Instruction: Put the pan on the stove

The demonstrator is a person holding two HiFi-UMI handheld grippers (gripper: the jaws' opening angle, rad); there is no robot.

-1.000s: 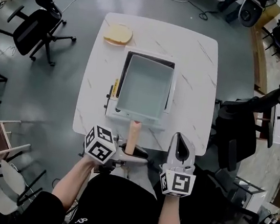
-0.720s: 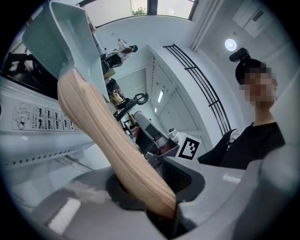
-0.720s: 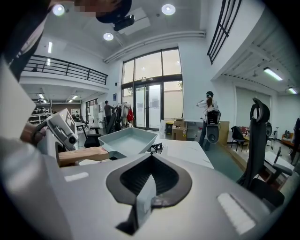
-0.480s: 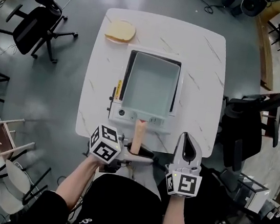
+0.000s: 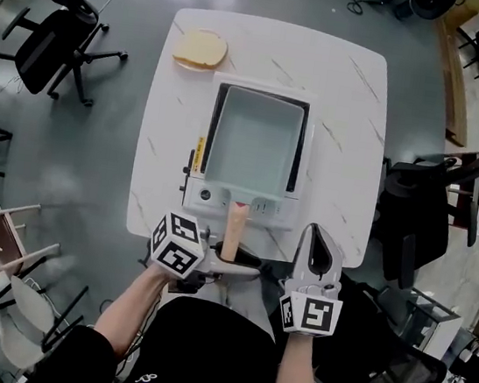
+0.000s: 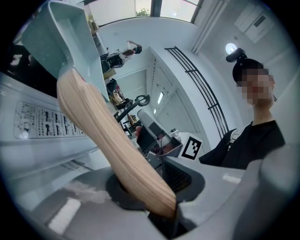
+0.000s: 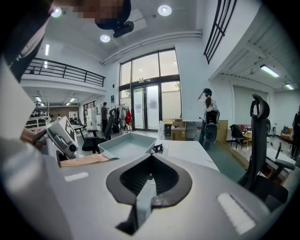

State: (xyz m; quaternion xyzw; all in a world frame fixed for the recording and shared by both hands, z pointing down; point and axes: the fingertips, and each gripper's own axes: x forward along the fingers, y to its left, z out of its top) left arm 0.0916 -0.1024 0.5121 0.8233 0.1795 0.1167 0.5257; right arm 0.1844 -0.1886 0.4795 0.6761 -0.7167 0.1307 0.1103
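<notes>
A pale blue rectangular pan (image 5: 254,141) lies over the top of the white tabletop stove (image 5: 221,199) in the middle of the table. Its light wooden handle (image 5: 233,230) sticks out past the stove's front toward me. My left gripper (image 5: 228,260) is shut on the end of that handle (image 6: 108,145), with the pan (image 6: 65,37) up ahead of it. My right gripper (image 5: 313,241) hovers at the table's front edge, right of the handle, shut and with nothing in it (image 7: 151,157). From the right gripper view the pan (image 7: 126,144) is to the left.
A slice of bread (image 5: 199,48) lies at the far left corner of the white marble table (image 5: 343,112). Office chairs stand to the left (image 5: 56,45) and right (image 5: 422,212) of the table. A small wooden stool (image 5: 3,237) is at the near left.
The pan sits a little farther back over the stove, so more of the stove's front panel shows. Both grippers keep their grip and place; the head view has shifted slightly.
</notes>
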